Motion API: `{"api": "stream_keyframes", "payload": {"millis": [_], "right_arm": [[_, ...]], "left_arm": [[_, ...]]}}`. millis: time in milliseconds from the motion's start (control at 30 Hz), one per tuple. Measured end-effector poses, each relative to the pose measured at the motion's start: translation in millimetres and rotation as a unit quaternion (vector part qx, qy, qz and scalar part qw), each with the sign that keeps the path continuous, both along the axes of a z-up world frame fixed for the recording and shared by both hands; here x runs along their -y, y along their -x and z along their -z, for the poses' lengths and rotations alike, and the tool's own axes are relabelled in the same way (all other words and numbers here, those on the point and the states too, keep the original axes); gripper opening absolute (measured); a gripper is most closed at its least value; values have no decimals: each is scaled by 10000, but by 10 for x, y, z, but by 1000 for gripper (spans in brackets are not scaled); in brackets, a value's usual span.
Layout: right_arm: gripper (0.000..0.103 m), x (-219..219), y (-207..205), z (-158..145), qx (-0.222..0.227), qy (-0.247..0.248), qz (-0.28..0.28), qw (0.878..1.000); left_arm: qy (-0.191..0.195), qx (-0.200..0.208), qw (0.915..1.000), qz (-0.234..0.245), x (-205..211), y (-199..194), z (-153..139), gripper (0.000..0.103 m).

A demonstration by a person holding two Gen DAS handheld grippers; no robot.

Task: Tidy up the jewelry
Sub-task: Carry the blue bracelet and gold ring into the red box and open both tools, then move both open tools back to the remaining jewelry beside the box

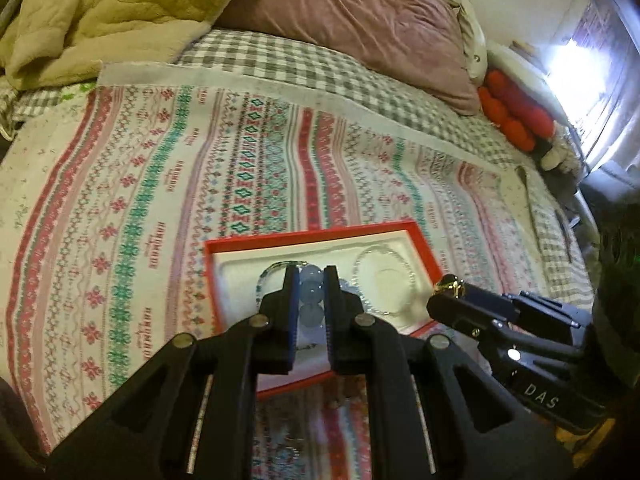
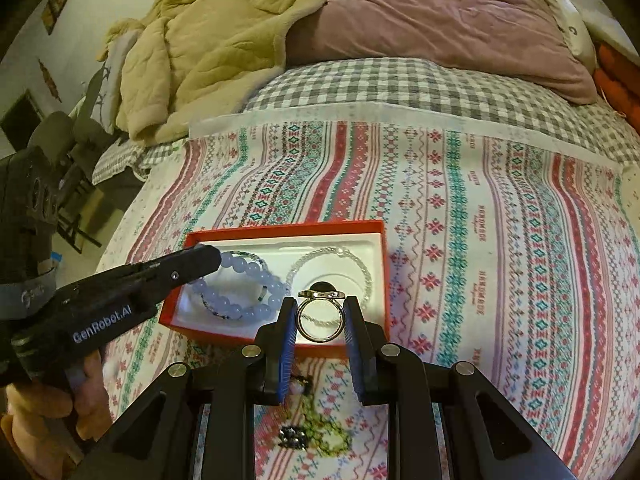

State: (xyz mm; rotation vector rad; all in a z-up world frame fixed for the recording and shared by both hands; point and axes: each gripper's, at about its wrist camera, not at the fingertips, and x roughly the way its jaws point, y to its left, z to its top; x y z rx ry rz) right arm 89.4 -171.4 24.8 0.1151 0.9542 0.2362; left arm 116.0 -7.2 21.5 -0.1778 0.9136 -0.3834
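Patterned cloth (image 2: 460, 240) covered the bed, bearing a red box (image 2: 280, 232) holding a clear bead bracelet (image 2: 360, 264). Left tool (image 1: 310, 276) gripped the blue bead bracelet (image 2: 256, 276) over the box; right tool (image 2: 320, 304) clamped a gold ring (image 2: 320, 316). Green beads (image 2: 324, 432) lay unsorted outside.

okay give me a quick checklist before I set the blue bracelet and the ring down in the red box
1. Left tool gripping blue bead bracelet: ok.
2. Right tool gripping gold ring: ok.
3. Red box sitting open on patterned cloth: ok.
4. Bracelet over the box's left recess: ok.
5. Free spot for the ring: not ok; clear bead bracelet fills the right recess.
6. Green bead piece on cloth outside box, not yet sorted: not ok.
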Motion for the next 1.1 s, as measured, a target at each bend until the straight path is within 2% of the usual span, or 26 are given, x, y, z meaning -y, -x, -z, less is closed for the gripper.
{"api": "stream_keyframes", "payload": {"millis": [167,367,433,533,600,633,667,700,900,1100], "right_arm": [[24,-43,-105,105,-120,4,49,9999],[24,-33,-171,165,-173,63,108,9998],[24,-29,-177,163,-167,65,124,9998],[26,-17,-190,147,-215,15,133,9997],[31,-2,-180,126,-229,-4,133,9996],[42,1,-171,112,-219,2,140,9997],[62,6,-152,93,-197,5,160,9997],[68,13,-122,64,-142,-19,190,9997],[70,-22,29,-75,17,4,57,10000],[70,-4,175,-148,50,73,16,10000]], "left_arm": [[-270,116,9996,-7,-11,25,0,13],[-346,185,9992,2,-70,42,-37,13],[-408,194,9990,6,-78,55,-44,17],[-472,218,9986,9,-91,86,-63,25],[-502,248,9984,-1,-103,111,-79,35],[-516,274,9983,-16,-114,131,-94,38],[-542,290,9981,-31,-119,147,-104,43],[-561,303,9980,-36,-120,156,-109,47],[-662,321,9973,-82,-154,245,-141,66],[-831,122,9964,-144,-174,330,-92,77]]}}
